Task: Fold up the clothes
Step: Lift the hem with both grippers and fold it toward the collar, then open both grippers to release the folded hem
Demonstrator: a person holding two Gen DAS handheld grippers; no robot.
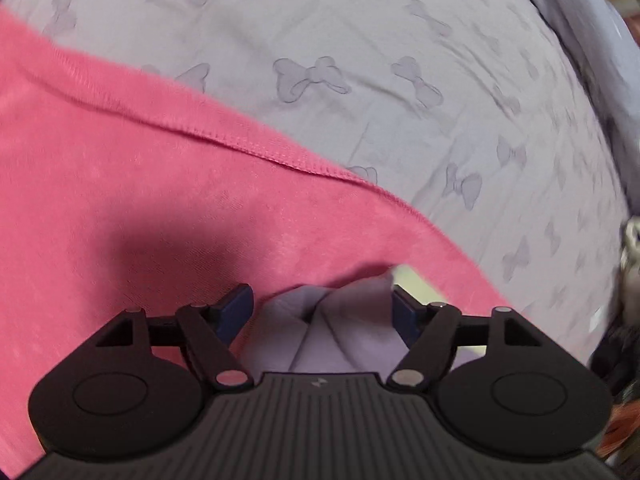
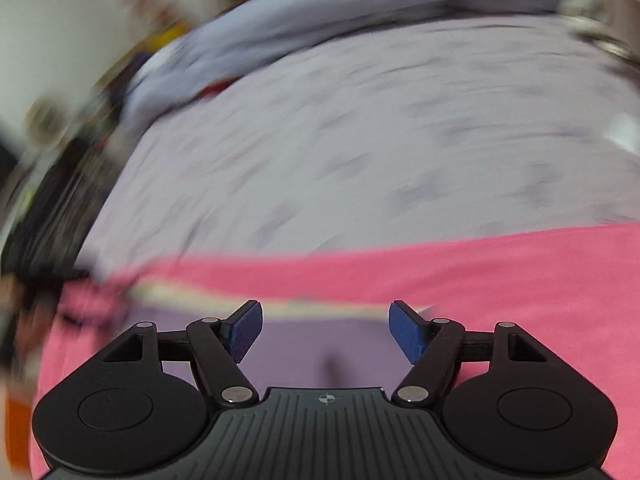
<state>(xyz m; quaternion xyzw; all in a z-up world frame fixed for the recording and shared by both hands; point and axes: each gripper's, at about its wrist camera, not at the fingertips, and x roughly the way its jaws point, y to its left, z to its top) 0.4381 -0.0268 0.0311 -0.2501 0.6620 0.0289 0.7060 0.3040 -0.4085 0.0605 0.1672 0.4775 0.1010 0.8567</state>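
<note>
A pink garment (image 1: 140, 200) lies spread on a lilac bedsheet (image 1: 360, 40) printed with bows, its stitched hem running diagonally. My left gripper (image 1: 320, 300) points down at the garment's near edge and stands open. A bunched fold of lilac cloth (image 1: 340, 332) sits between its blue pads without being pinched. In the blurred right wrist view the same pink garment (image 2: 500, 280) crosses the lower frame, edged by a cream strip (image 2: 200, 292). My right gripper (image 2: 326, 316) is open over a purple patch (image 2: 304, 344), with nothing between its fingers.
A pale blue blanket or pillow (image 2: 280, 28) lies along the far side of the bedsheet (image 2: 340, 140), also seen as a blue fold (image 1: 580, 20). Dark, blurred clutter (image 2: 60, 160) stands beyond the bed's left edge, under a white wall (image 2: 60, 20).
</note>
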